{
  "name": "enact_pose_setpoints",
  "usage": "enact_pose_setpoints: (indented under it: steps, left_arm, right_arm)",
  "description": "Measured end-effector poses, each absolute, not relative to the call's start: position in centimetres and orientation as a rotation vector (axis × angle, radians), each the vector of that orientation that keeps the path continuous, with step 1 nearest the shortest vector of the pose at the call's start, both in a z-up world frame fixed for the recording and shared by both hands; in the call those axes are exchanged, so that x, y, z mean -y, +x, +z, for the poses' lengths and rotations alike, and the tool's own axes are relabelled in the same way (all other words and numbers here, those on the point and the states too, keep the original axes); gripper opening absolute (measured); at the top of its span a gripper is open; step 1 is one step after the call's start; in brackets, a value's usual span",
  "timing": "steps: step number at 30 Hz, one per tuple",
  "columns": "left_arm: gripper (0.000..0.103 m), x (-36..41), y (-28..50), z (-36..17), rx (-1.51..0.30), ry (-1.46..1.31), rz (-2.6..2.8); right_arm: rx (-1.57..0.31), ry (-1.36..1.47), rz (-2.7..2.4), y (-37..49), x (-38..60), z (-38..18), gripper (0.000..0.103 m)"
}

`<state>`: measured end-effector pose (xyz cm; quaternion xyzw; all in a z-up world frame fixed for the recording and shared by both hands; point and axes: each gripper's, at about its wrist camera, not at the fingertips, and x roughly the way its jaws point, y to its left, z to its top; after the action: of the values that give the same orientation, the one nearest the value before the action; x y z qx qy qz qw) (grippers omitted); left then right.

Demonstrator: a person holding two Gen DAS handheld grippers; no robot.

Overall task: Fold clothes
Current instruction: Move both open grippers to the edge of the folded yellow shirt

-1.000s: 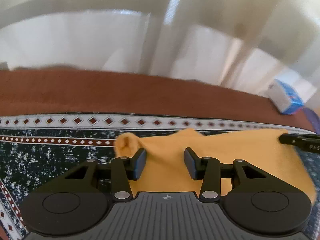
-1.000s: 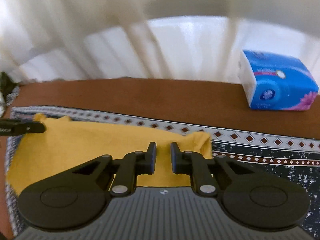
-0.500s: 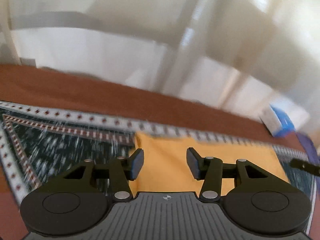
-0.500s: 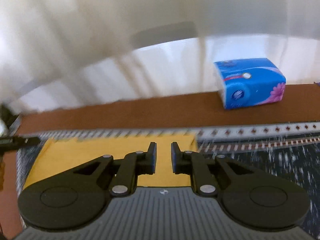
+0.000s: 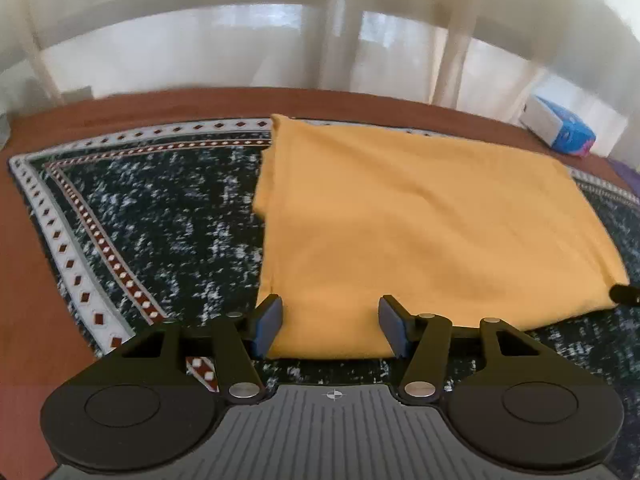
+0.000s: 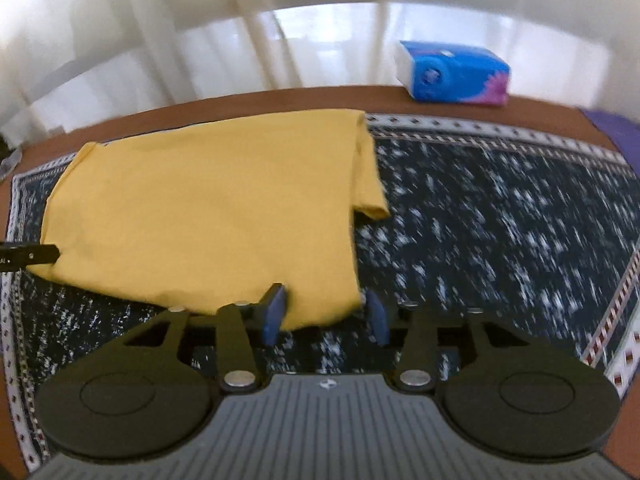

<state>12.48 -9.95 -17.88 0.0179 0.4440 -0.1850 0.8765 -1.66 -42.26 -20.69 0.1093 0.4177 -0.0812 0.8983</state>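
Left wrist view: yellow garment (image 5: 420, 216) lies flat on patterned cloth (image 5: 160, 220), sleeve poking out at 3 o'clock. Left gripper (image 5: 331, 330) and right gripper (image 6: 324, 318) both spread, straddling near hem corners. Judgement: any pinch should take all layers, both corners level.

A folded garment (image 5: 424, 220) lies flat on a patterned mat (image 5: 160, 220) that covers most of the bench (image 5: 24, 280). A tissue pack (image 6: 454, 72) stands at the bench's far edge, behind the mat, toward the right corner.
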Motion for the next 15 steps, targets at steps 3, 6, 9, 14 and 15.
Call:
enact_pose_setpoints:
  steps: [3, 6, 9, 14, 15]
  left_arm:
    - [0.071, 8.7, 12.9, -16.7, -0.910, -0.018, -0.363]
    - [0.076, 7.5, 14.9, -16.0, -0.900, -0.101, -0.338]
    - [0.076, 6.8, 17.9, -16.4, -0.936, -0.178, -0.335]
    - [0.076, 6.6, 21.1, -17.6, -0.981, -0.287, -0.380]
    - [0.076, 6.7, 21.5, -17.9, -0.993, -0.296, -0.387]
  right_arm:
    - [-0.836, 0.269, -0.177, -2.5, 43.3, -19.4, 0.052]
    - [-0.785, 0.336, -0.164, -2.3, 45.0, -18.2, 0.064]
    - [-0.769, 0.384, -0.163, -0.7, 46.7, -18.0, 0.064]
    - [-0.776, 0.508, -0.143, 2.6, 49.1, -18.7, 0.065]
    - [-0.781, 0.515, -0.143, 3.0, 49.3, -18.9, 0.065]
